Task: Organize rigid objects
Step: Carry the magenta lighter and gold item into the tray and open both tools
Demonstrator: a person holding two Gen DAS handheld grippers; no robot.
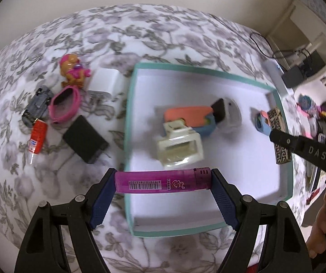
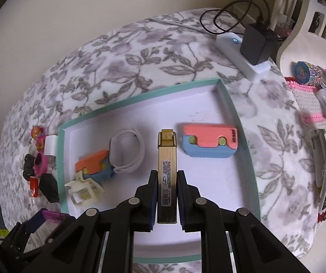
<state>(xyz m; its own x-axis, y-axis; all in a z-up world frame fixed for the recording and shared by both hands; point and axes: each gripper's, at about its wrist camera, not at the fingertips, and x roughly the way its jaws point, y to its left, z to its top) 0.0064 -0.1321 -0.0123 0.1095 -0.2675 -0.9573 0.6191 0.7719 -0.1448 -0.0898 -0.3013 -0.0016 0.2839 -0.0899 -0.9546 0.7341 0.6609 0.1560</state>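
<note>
My left gripper (image 1: 163, 179) is shut on a purple lighter (image 1: 163, 180), held crosswise over the near left rim of the teal-rimmed white tray (image 1: 242, 195). My right gripper (image 2: 167, 175) is shut on a gold lighter (image 2: 167, 173), held lengthwise above the tray (image 2: 208, 104). The gold lighter also shows at the tray's right edge in the left wrist view (image 1: 277, 134). In the tray lie a coral-and-blue toy (image 2: 210, 142), a second orange-and-blue toy (image 1: 192, 118), a cream plastic block (image 1: 180, 147) and a grey watch (image 1: 228, 112).
Left of the tray on the floral cloth lie a black box (image 1: 84, 140), a pink wristband (image 1: 65, 104), a toy car (image 1: 37, 104), a red tube (image 1: 37, 137), a white charger (image 1: 104, 80) and a pup figurine (image 1: 72, 69). A power strip (image 2: 242, 54) and clutter sit at the right.
</note>
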